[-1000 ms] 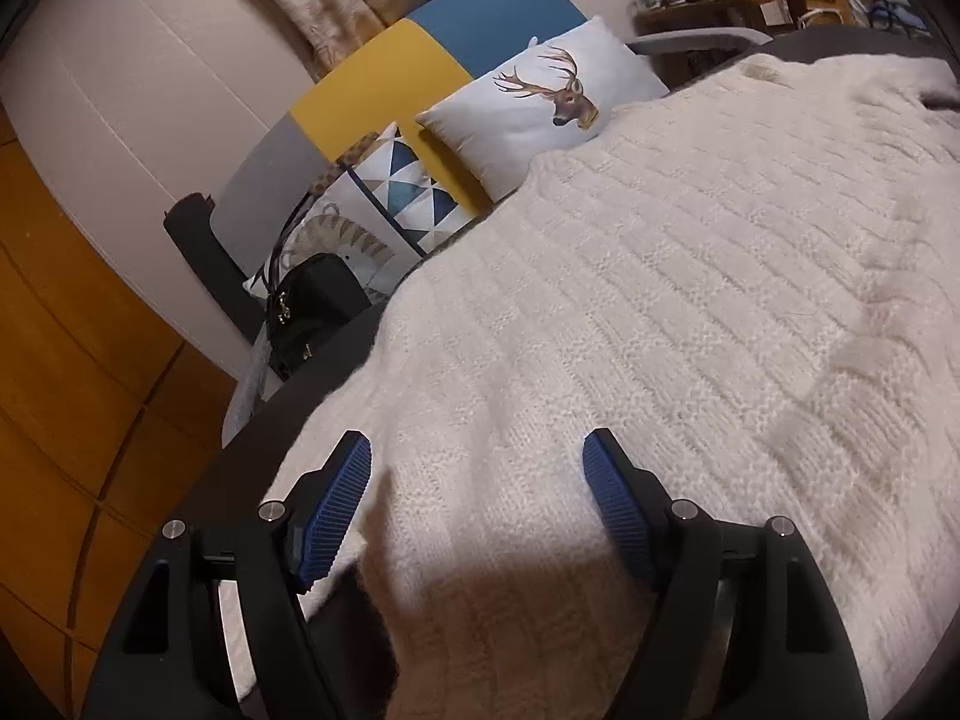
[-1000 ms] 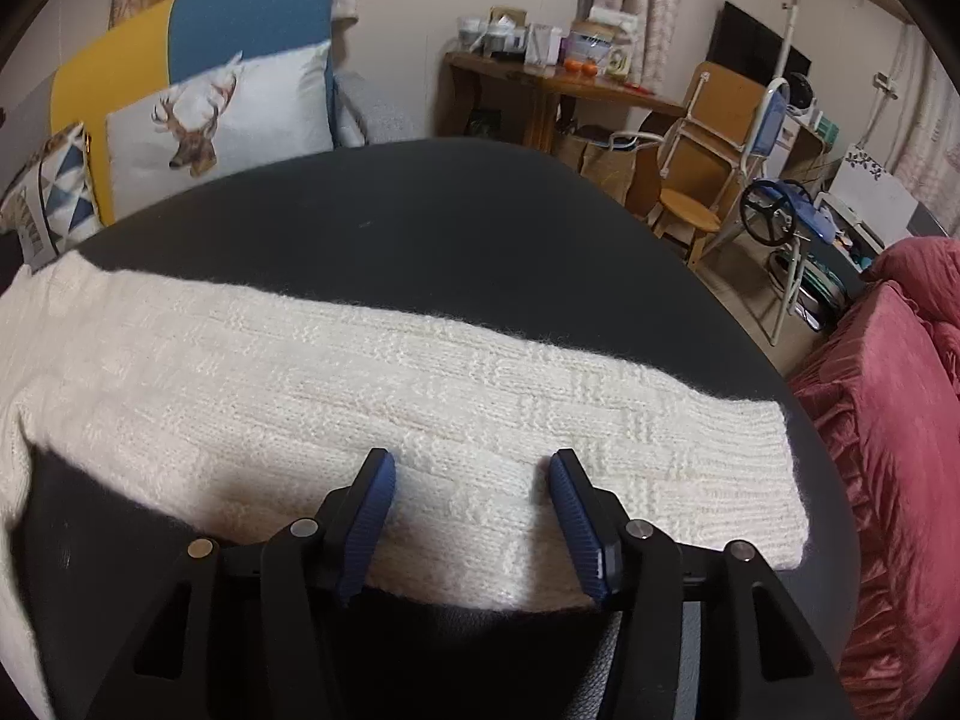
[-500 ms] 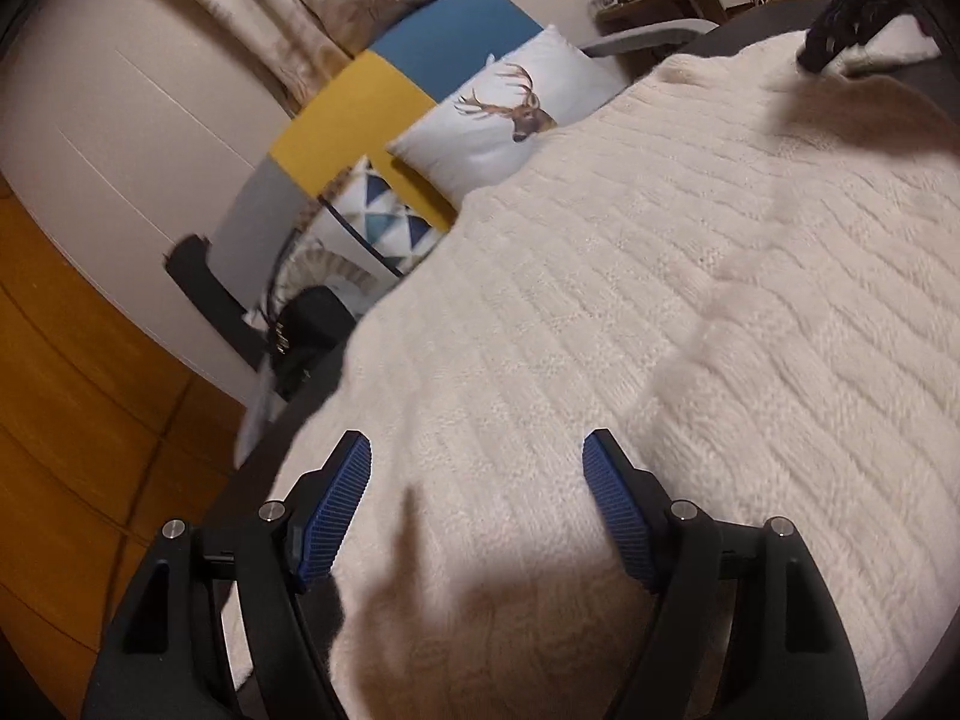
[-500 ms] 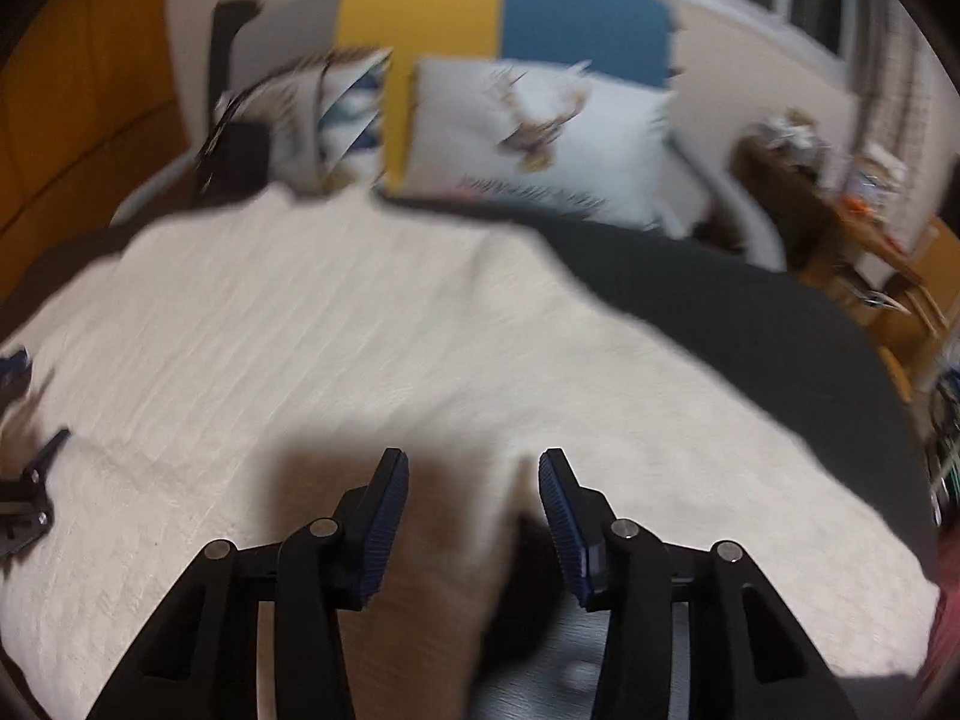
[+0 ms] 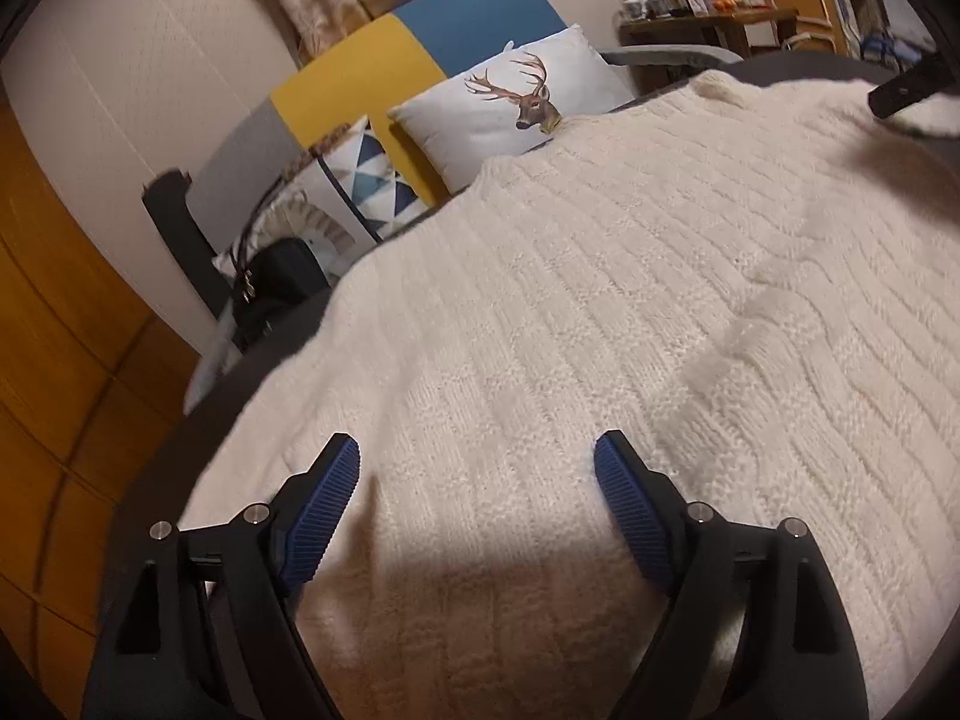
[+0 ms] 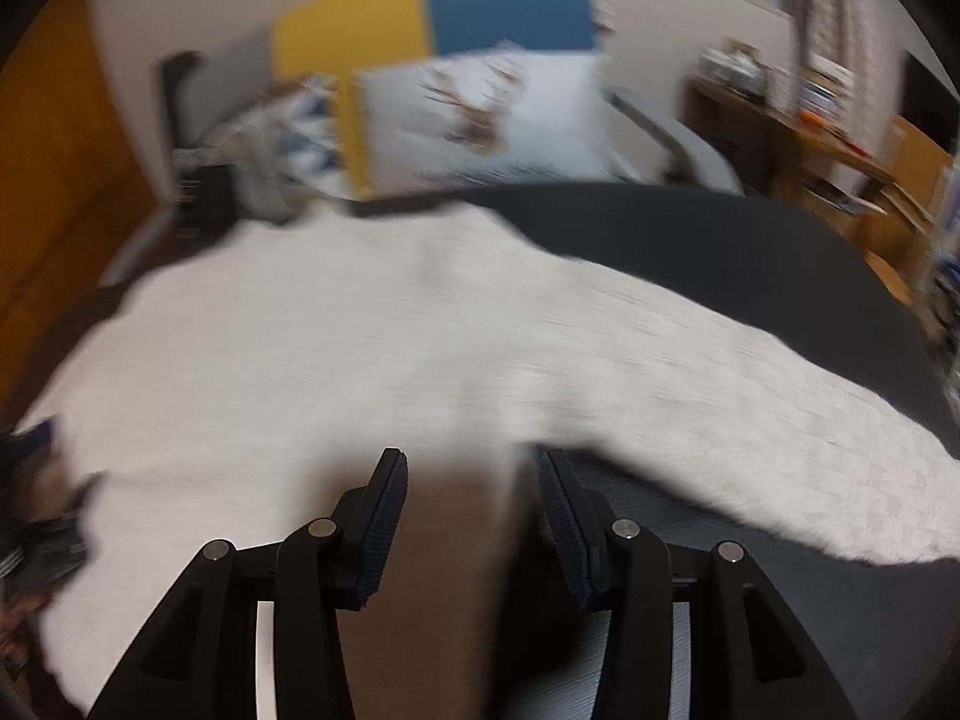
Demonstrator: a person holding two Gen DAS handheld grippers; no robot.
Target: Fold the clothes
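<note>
Cream sweater lies spread flat over the dark bench, one sleeve trailing right. Left gripper and right gripper both hover open, holding nothing. Risk: thick knit bunches, so a shallow pinch could drag it crooked.

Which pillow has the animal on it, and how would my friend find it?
Look past the big cream knitted sweater spread over the dark table to the sofa with the yellow and blue backrest. Two pillows lean there side by side. Yours is the white deer pillow with a brown antlered head; its neighbour, the triangle pillow, only shows blue and grey triangles.
</note>
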